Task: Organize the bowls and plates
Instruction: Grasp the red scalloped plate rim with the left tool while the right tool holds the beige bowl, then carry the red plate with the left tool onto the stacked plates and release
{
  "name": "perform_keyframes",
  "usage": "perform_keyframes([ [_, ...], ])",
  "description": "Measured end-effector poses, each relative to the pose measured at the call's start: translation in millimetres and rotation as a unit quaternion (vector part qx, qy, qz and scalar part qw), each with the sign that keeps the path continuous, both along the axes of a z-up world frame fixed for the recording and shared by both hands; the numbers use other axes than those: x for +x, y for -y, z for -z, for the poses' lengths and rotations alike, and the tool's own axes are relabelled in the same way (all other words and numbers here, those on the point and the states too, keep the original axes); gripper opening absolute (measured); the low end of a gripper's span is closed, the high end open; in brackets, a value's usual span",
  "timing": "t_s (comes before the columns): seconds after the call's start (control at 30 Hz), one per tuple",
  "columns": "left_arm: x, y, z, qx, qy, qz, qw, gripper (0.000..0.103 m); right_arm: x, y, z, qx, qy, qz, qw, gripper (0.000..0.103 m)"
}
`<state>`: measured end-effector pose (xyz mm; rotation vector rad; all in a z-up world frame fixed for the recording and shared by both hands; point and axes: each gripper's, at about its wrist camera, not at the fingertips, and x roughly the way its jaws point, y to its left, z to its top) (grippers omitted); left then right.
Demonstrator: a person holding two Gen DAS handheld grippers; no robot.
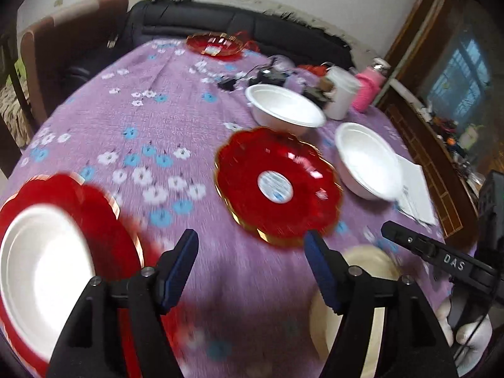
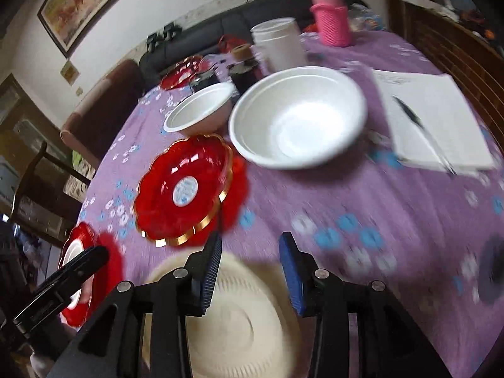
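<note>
My left gripper point(image 1: 252, 242) stands open over the purple floral cloth with nothing between its fingers. To its left a white plate point(image 1: 47, 267) lies on a red scalloped plate point(image 1: 104, 220). Ahead lies another red plate with a gold rim point(image 1: 277, 186), and beyond it two white bowls point(image 1: 285, 107) point(image 1: 368, 160). My right gripper point(image 2: 251, 241) is open just above the far rim of a cream paper plate point(image 2: 236, 324); its pads do not press on it. The gold-rimmed red plate point(image 2: 186, 189) and the bowls point(image 2: 296, 116) point(image 2: 198, 110) lie ahead of it.
A third red plate point(image 1: 214, 45) sits at the table's far edge. A white cup point(image 2: 280, 47), a pink bottle point(image 2: 332, 22) and small dark clutter point(image 2: 242, 69) stand behind the bowls. Paper with a pen point(image 2: 431, 119) lies at the right. A dark sofa point(image 1: 220, 22) and a wooden cabinet point(image 1: 419, 145) border the table.
</note>
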<state>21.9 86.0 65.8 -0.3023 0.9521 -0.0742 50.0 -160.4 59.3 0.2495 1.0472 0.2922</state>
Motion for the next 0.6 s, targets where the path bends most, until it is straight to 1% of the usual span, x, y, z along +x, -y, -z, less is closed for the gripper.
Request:
perform_keyframes([
  [0.03,10,-2,4,-0.004,-0.011,-0.003,0.9999,0.069,13,-5,3,0.002,-0.009,-0.005,1.000,0.041],
  [0.1,35,-5,15,-0.011,-0.036,-0.010,0.9993,0.069,36,-10,12,0.020,-0.031,-0.011,0.999,0.041],
  [0.17,52,-5,24,-0.008,-0.052,-0.016,0.9985,0.068,52,-14,20,0.028,-0.046,-0.010,0.999,0.041],
  [0.3,79,-5,41,-0.016,-0.081,-0.021,0.9963,0.068,75,-24,33,0.002,-0.064,-0.007,0.998,0.041],
  [0.37,88,-3,45,-0.011,-0.083,-0.027,0.9961,0.068,81,-30,38,-0.004,-0.070,-0.014,0.997,0.041],
  [0.43,94,2,45,-0.004,-0.082,-0.022,0.9964,0.064,86,-35,42,-0.008,-0.075,-0.016,0.997,0.041],
  [0.5,97,7,44,0.004,-0.081,-0.021,0.9965,0.061,90,-40,44,-0.019,-0.068,-0.020,0.997,0.039],
  [0.53,98,9,45,0.011,-0.079,-0.023,0.9965,0.059,91,-42,45,-0.021,-0.068,-0.023,0.997,0.038],
  [0.57,99,9,45,0.016,-0.077,-0.024,0.9966,0.057,92,-44,45,-0.022,-0.069,-0.025,0.997,0.033],
  [0.6,100,11,45,0.023,-0.074,-0.024,0.9967,0.049,93,-45,46,-0.018,-0.072,-0.030,0.997,0.021],
])
